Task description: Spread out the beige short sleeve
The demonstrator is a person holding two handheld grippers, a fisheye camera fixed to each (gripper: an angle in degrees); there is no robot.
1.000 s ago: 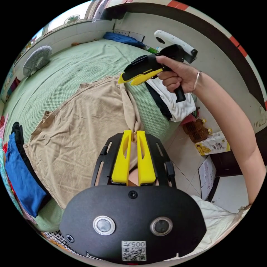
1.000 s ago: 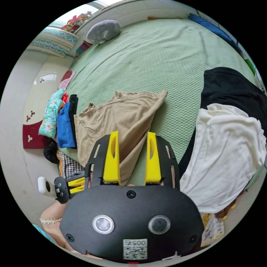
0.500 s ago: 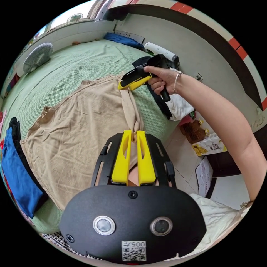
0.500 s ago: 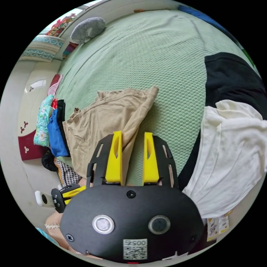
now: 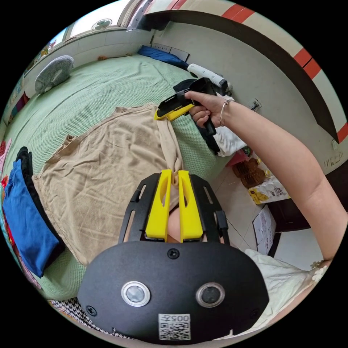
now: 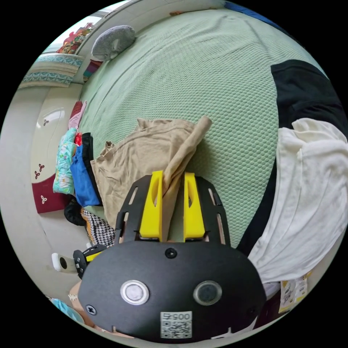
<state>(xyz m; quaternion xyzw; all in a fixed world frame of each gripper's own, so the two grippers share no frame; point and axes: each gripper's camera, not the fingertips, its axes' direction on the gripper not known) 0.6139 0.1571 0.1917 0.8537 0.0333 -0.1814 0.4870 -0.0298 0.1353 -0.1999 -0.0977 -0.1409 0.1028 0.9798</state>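
Note:
The beige short-sleeve shirt [image 5: 105,163] lies mostly flat on the green bed [image 5: 98,83], with its near edge bunched into a rope. My left gripper [image 5: 173,174] is shut on that bunched edge over the bed's side. Further along the same edge, a hand holds my right gripper [image 5: 158,116] against the shirt. In the right gripper view, the right gripper [image 6: 172,175] has its jaws drawn in on a rolled strip of the beige shirt [image 6: 145,159]. The shirt's far corner [image 6: 204,122] curls up past the jaws.
A white garment [image 6: 308,192] on a black one [image 6: 304,90] lies at the bed's edge, right of the shirt. Folded blue [image 5: 25,224] and black clothes sit on the other side. A grey cushion [image 5: 54,72] lies far off. Bottles and a bag [image 5: 261,181] stand on the floor.
My right gripper came down onto the shirt's edge and its jaws narrowed around it. That edge has bunched into a roll. My left gripper keeps its hold.

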